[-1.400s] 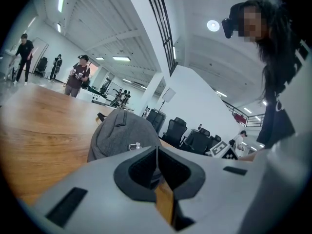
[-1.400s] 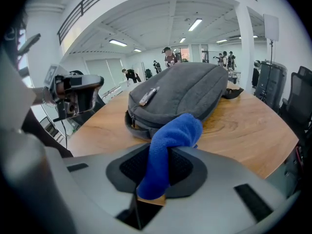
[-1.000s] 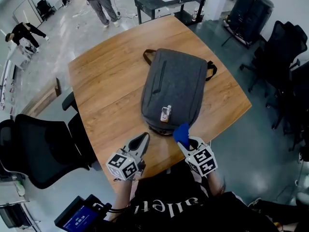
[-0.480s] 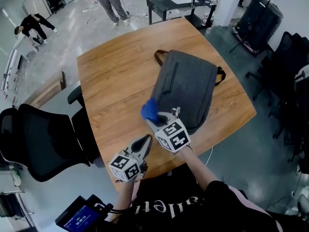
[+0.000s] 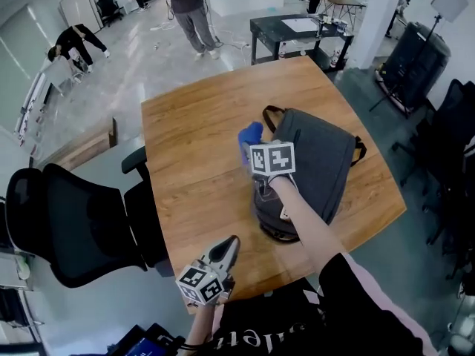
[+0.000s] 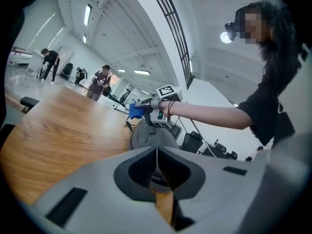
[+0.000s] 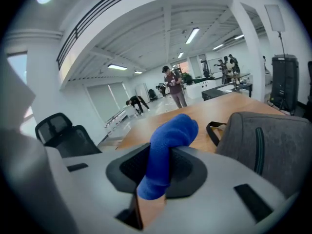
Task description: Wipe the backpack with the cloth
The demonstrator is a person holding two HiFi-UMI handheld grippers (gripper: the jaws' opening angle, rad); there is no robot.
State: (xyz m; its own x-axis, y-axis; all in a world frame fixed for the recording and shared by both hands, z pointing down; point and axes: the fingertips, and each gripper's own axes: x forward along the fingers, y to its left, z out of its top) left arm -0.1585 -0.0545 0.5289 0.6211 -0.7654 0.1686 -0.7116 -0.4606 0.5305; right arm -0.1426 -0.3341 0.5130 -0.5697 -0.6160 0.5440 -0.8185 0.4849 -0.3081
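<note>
My right tool (image 5: pixel 254 152) grips the soft blue fleece cloth (image 5: pixel 249 135) by its bunched middle, mid-frame just off the upper-left corner of the limp grey fabric backpack (image 5: pixel 320 162) lying flat on the wooden tabletop (image 5: pixel 189 147), which is probably light enough to slide; my left tool (image 5: pixel 227 250), lower centre, is clenched empty.

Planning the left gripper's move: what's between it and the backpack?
Only bare table lies between the left gripper and the backpack; the head view shows it.
</note>
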